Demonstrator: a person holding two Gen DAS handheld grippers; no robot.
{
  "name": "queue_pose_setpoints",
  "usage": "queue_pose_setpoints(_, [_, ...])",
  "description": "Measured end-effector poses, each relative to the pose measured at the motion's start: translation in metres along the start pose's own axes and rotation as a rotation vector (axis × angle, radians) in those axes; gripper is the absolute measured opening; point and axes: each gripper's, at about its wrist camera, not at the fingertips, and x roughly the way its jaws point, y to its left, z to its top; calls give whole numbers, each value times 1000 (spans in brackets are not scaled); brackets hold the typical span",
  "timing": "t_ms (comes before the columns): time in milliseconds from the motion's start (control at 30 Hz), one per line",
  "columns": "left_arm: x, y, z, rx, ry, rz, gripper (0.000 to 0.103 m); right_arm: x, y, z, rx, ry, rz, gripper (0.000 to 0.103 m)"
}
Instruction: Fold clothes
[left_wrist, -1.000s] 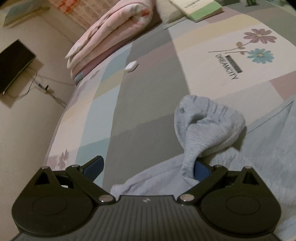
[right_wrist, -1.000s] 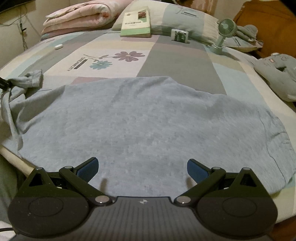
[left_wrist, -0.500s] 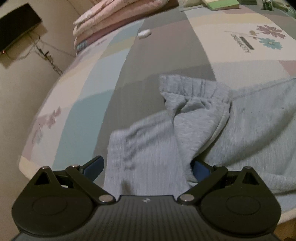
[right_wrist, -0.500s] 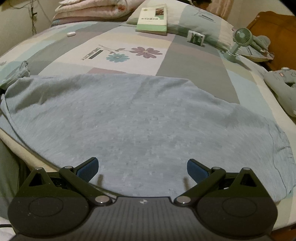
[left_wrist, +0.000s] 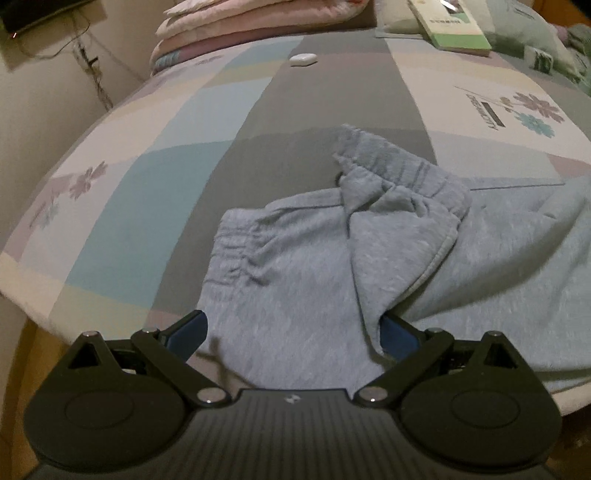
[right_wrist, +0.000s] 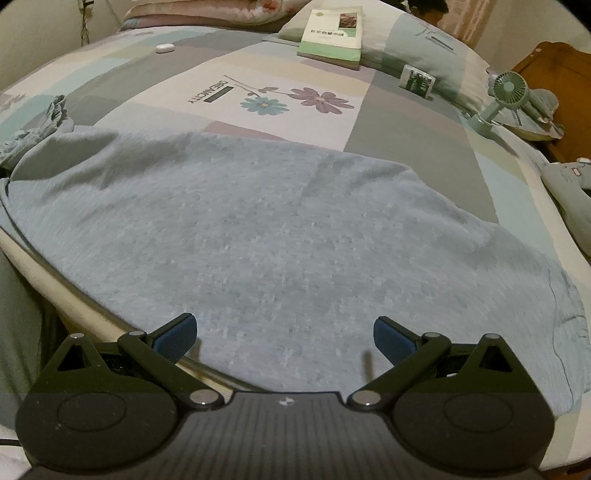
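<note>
The left gripper (left_wrist: 291, 332) is held low over the near edge of the bed (left_wrist: 147, 192), its jaws spread wide and nothing clamped between them. Pale blue sweatpants (left_wrist: 295, 288) are spread under it, and a fold of the fabric is draped against the inner face of its right blue pad (left_wrist: 397, 334); whether the pad presses on the cloth cannot be told. Just beyond, the gathered elastic waistband (left_wrist: 236, 251) is seen flat on the grey stripe of the bedsheet, while a second part of the waistband (left_wrist: 402, 177) is turned up and crumpled over the garment.

The right gripper (right_wrist: 284, 334) is likewise released, its jaws wide apart, and is held above the near edge of the bed over the broad, flat stretch of the same sweatpants (right_wrist: 277, 229), which lies along that edge and slightly overhangs it at the right.

Farther on, a printed flower motif with lettering (right_wrist: 266, 98) is shown on the sheet. A small white object (left_wrist: 303, 59) is seen on the grey stripe toward the far left. At the far edge, folded pink quilts (left_wrist: 236, 29) are stacked at the left corner, a green-covered book (right_wrist: 332, 33) rests against a pillow (right_wrist: 417, 40), a small box (right_wrist: 417, 81) leans beside it, and a small green fan (right_wrist: 498, 96) stands toward the far right.
</note>
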Motion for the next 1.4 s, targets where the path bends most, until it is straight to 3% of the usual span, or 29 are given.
queue_pose_setpoints(200, [-28, -1, 2, -20, -65, -118, 98, 1, 4, 3, -14, 0, 2, 103])
queue_pose_setpoints(333, [-36, -14, 25, 16, -120, -199, 98, 2, 7, 4, -17, 3, 3, 103])
queue_pose_setpoints(600, [12, -59, 76, 75, -80, -269, 98, 1, 9, 4, -18, 17, -26, 103])
queue_pose_setpoints(700, [25, -66, 77, 93, -60, -216, 98, 2, 8, 4, -12, 25, -40, 103])
queue_pose_setpoints(800, [28, -57, 70, 82, -66, -166, 98, 3, 10, 5, -19, 36, -50, 103])
queue_pose_setpoints(900, [21, -34, 59, 34, -81, -179, 98, 5, 14, 8, -27, 43, -56, 103])
queue_pose_setpoints(1167, [18, 26, 30, -52, -77, -98, 98, 11, 33, 19, -71, 66, -63, 103])
queue_pose_setpoints(1400, [7, 53, 15, -101, -143, -212, 97, 15, 56, 29, -116, 68, -62, 103])
